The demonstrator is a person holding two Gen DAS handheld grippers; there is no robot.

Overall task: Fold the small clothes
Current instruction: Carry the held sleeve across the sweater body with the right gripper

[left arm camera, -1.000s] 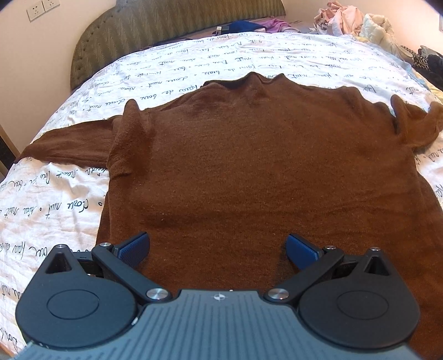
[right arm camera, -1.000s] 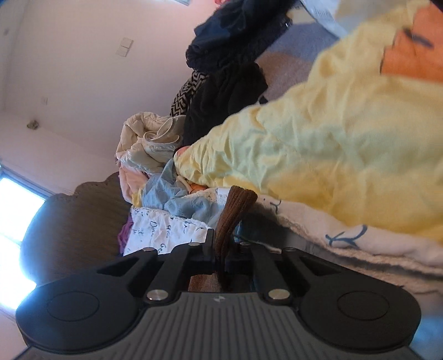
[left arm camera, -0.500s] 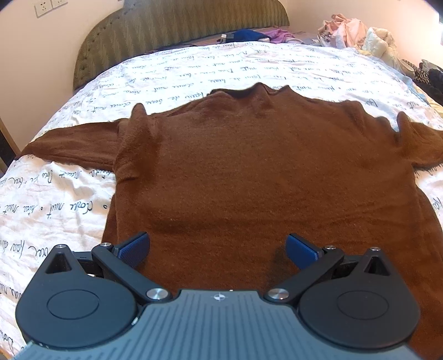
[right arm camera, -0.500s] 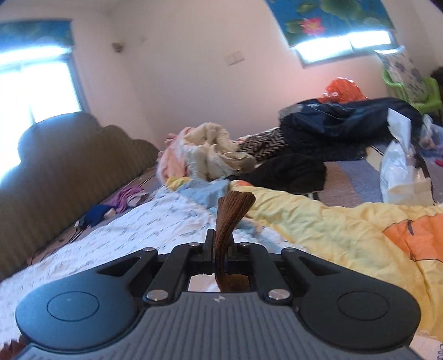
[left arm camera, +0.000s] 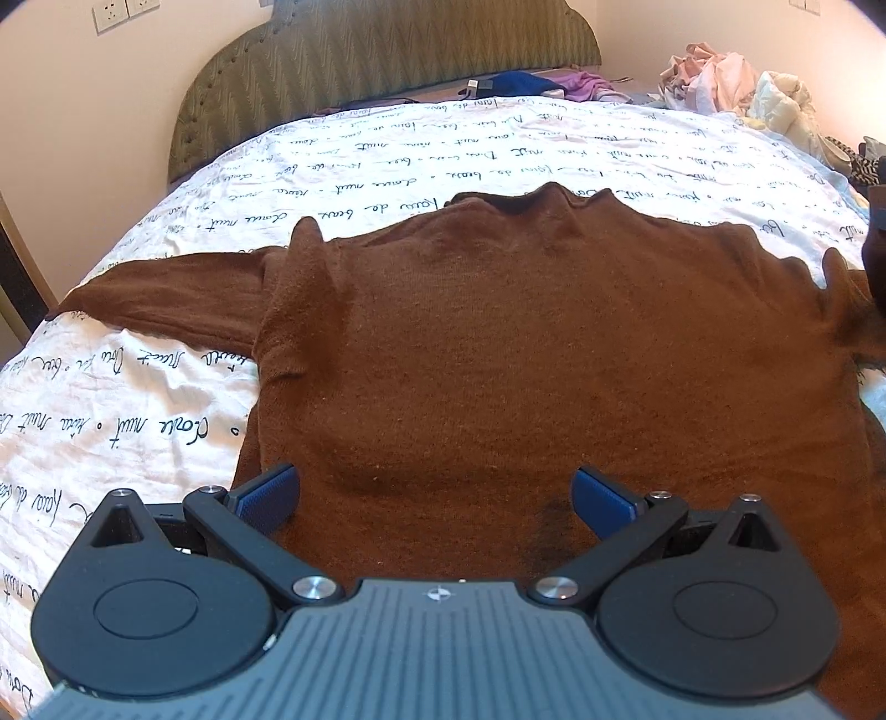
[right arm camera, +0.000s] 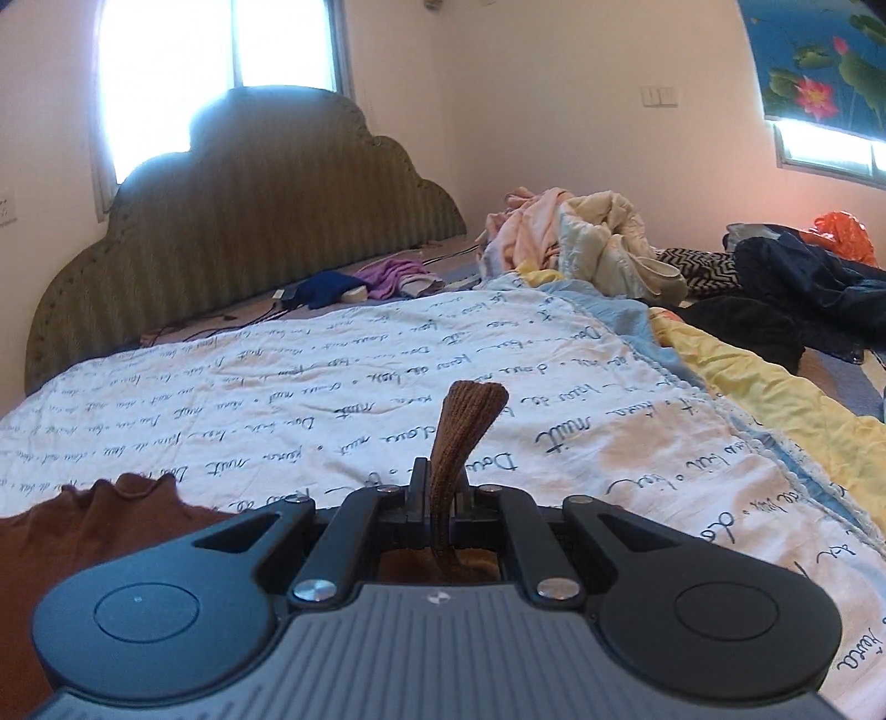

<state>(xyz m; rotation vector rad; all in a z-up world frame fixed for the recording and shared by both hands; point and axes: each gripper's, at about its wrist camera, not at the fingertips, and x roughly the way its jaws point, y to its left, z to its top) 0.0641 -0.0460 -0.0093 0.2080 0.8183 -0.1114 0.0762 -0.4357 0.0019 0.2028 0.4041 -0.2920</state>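
white script-print bedsheet (left arm camera: pixel 387 166) runs bare past the brown sweater (left arm camera: pixel 526 343) on my left side, up to the headboard (left arm camera: pixel 387 50). left gripper (left arm camera: pixel 434 495) w/ fingers spread, over the hem, nothing held. right gripper (right arm camera: pixel 440 495) clenched on the sleeve cuff (right arm camera: pixel 470 410); clothes pile (right arm camera: pixel 581 243) at far right edge. vs 1 s ago my right view swung level, the cuff stayed pinched.

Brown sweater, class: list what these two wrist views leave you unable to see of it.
- Brown sweater, left wrist view: its hem is hidden behind the left gripper, which is open.
- Same view: its right sleeve is cut off by the frame edge.
- Right wrist view: the right gripper is shut on the sleeve cuff; its body hides the sleeve behind it.
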